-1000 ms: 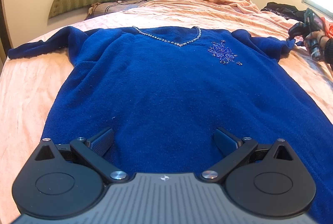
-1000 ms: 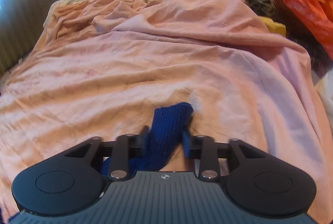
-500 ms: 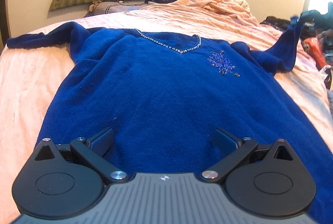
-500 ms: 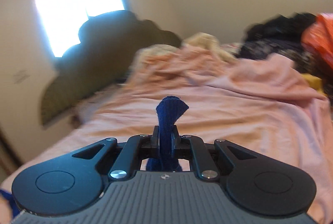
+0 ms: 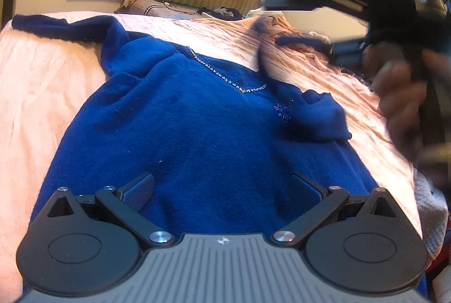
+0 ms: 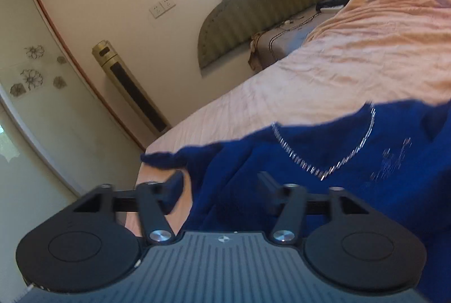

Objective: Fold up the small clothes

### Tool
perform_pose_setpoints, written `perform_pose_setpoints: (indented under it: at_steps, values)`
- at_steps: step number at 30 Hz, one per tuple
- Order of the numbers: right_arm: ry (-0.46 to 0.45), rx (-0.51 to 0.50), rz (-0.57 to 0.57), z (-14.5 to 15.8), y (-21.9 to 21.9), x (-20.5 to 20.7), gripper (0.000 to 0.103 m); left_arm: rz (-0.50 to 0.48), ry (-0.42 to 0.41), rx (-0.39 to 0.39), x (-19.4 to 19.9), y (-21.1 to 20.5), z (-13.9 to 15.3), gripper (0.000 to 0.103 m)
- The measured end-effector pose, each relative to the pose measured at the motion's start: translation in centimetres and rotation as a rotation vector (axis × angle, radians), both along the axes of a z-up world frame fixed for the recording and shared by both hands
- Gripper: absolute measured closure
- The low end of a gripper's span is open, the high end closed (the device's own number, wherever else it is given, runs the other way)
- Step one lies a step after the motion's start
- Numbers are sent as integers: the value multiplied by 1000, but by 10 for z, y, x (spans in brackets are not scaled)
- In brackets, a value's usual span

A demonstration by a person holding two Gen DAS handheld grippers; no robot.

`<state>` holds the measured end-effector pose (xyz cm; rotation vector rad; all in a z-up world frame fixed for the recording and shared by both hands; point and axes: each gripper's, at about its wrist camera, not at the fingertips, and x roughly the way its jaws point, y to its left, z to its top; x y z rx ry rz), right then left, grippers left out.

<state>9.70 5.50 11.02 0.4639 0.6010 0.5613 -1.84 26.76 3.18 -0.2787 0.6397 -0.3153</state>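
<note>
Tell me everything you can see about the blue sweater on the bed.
The blue sweater is a deep royal blue, fuzzy knit with a V-neck trimmed in small sparkling stones and a beaded motif on the chest. It lies front up on the peach bedsheet. One sleeve stretches out flat toward the sheet's edge; the other is folded in, bunched on the chest beside the motif. Neither the left gripper nor the right gripper grips it; both are open above it.
</note>
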Motion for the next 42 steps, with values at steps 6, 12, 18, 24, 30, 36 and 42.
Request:
perform_pose_setpoints:
  at_steps: [6,12,18,24,30,36,42]
  values:
    - [59,-30,-201,-45,-58,-47,37,3,-2,-33,0,4,-1,0]
    - [55,-91,-313,-89,-104,-87,40,16,57,-291,12,30,11,0]
    - [12,-142,-308,-90,-93,-102,29,88,120,-390,78,39,20,0]
    - [23,-32,-282,-94,-105,-87,23,125,157,-330,119,23,6,1]
    - [21,-10,-276,-95,-105,-85,19,68,139,-38,134,-11,7,76]
    - [22,14,-277,-96,-105,-83,19,9,94,39,135,-13,23,95]
    - [22,15,-277,-96,-105,-84,19,-57,-20,14,111,-4,77,95]
